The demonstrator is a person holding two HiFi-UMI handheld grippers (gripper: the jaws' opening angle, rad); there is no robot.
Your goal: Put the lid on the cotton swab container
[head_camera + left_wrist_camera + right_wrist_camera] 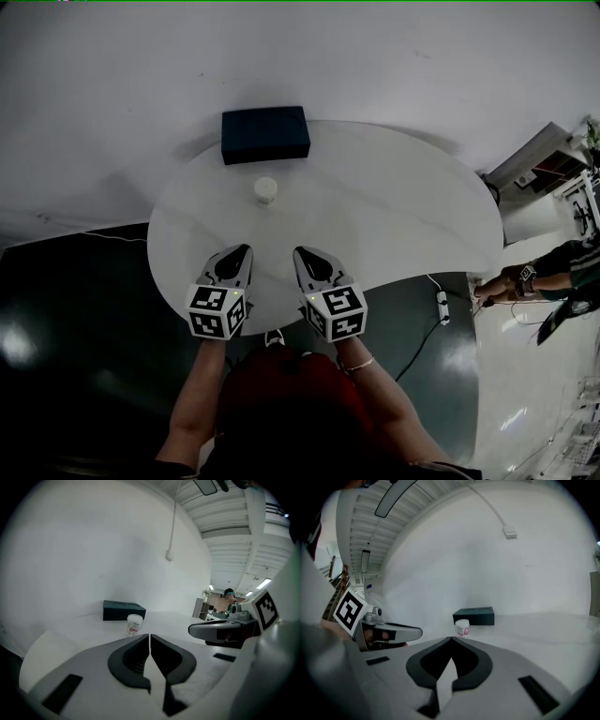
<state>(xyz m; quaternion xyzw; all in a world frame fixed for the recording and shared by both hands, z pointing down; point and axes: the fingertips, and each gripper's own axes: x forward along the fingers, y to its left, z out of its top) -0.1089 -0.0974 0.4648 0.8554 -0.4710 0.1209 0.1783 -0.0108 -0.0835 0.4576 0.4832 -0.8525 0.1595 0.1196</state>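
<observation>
Your left gripper [149, 637] and right gripper [451, 640] are the closest things, side by side above your edge of the round white desk [394, 216], their marker cubes [217, 311] turned up toward your head. Each pair of fingers is pressed fully together with nothing between them, so neither hand is carrying anything. The cotton swab container [266, 191] stands upright and alone near the far middle of the desk, well apart from both grippers and roughly on the line between them. Its top shows as a pale band that looks like the lid [134, 617] already seated. No loose lid lies anywhere on the desk, which supports that reading, though the container is too small here to be sure the lid is pressed home. With empty, closed fingers held this far from it, you seem to be finished rather than mid-grasp. A dark box [265, 134] sits just behind the container at the desk's far edge, near it but not touching, with the plain wall beyond. Nothing lies between your fingers and the container, so the way to it is open. Off to the right, below the desk, a power strip [442, 307] and its cable lie on the dark floor [84, 309], and another person's hand [506, 281] shows at the frame's edge, well clear of the work.
</observation>
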